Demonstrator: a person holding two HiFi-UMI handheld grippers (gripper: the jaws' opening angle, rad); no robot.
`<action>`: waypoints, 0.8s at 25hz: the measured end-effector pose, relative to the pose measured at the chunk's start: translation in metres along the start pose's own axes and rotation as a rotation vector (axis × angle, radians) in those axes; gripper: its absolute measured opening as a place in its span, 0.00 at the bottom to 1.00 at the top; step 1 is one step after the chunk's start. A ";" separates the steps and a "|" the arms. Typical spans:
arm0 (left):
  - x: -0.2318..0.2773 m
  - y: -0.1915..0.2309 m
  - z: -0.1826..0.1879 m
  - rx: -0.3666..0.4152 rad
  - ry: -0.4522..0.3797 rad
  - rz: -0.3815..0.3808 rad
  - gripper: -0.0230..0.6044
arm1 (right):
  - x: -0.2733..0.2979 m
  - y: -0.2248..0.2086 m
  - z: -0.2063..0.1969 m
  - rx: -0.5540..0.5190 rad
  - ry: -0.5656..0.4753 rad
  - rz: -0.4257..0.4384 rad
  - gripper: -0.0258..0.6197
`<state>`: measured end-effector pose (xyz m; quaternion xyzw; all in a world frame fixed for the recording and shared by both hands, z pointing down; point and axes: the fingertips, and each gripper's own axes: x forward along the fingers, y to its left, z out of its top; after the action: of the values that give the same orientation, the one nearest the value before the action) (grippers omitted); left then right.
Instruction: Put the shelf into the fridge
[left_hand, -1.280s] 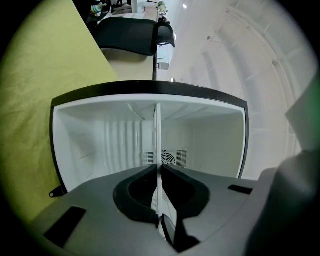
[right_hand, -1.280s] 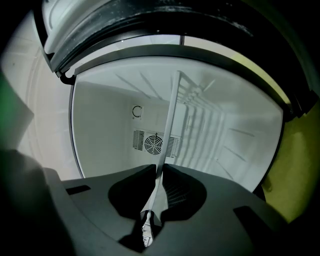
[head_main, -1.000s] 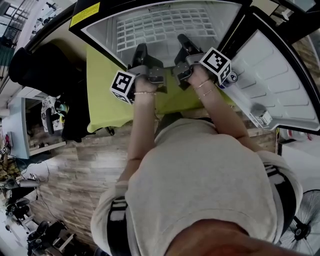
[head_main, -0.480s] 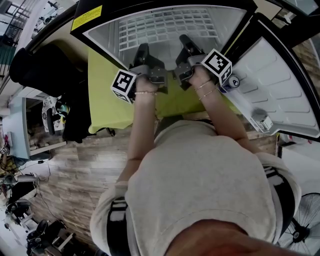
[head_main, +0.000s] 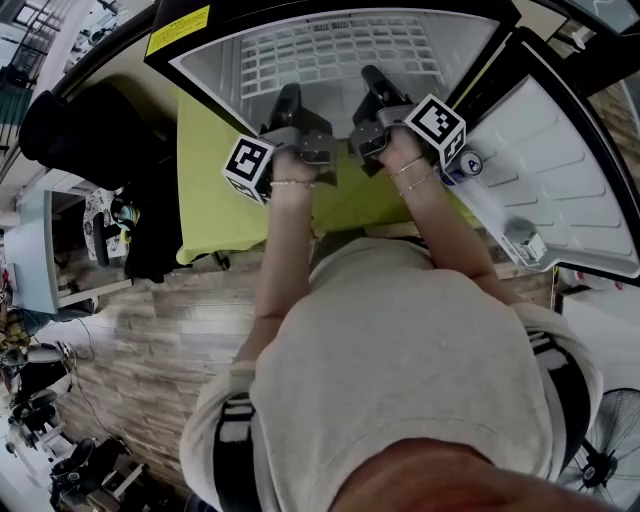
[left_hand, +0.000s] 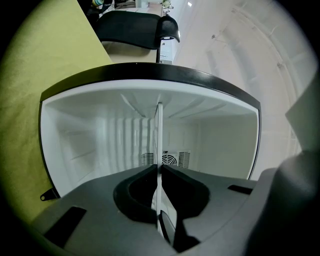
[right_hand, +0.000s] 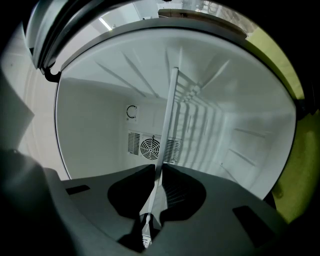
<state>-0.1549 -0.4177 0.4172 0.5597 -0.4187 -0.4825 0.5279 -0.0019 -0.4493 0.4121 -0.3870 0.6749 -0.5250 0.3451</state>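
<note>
The wire shelf (head_main: 330, 55) lies level inside the open fridge (head_main: 205, 72), seen edge-on in both gripper views with the fan grille (right_hand: 150, 147) on the back wall behind it. The left gripper (head_main: 288, 100) is clamped on its front edge. The right gripper (head_main: 372, 80) has just been easing its jaws apart, the shelf's edge between them, pads apparently touching it.

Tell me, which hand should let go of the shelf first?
Probably right. The right gripper has just been opening its jaws, with the shelf edge between them, already inside the fridge. The left gripper is shut on the shelf, so it can steady it.
</note>
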 end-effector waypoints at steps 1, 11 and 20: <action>0.000 0.000 0.000 0.001 0.000 0.000 0.08 | 0.000 0.000 0.000 -0.002 0.001 0.001 0.12; -0.003 -0.018 -0.004 0.051 0.028 -0.064 0.06 | -0.005 0.005 -0.003 -0.013 0.008 0.017 0.12; -0.020 -0.039 -0.029 0.047 0.085 -0.152 0.03 | -0.032 0.025 -0.008 -0.047 0.028 0.089 0.10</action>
<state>-0.1320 -0.3887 0.3798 0.6224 -0.3632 -0.4869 0.4936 0.0016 -0.4141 0.3914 -0.3569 0.7084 -0.4986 0.3495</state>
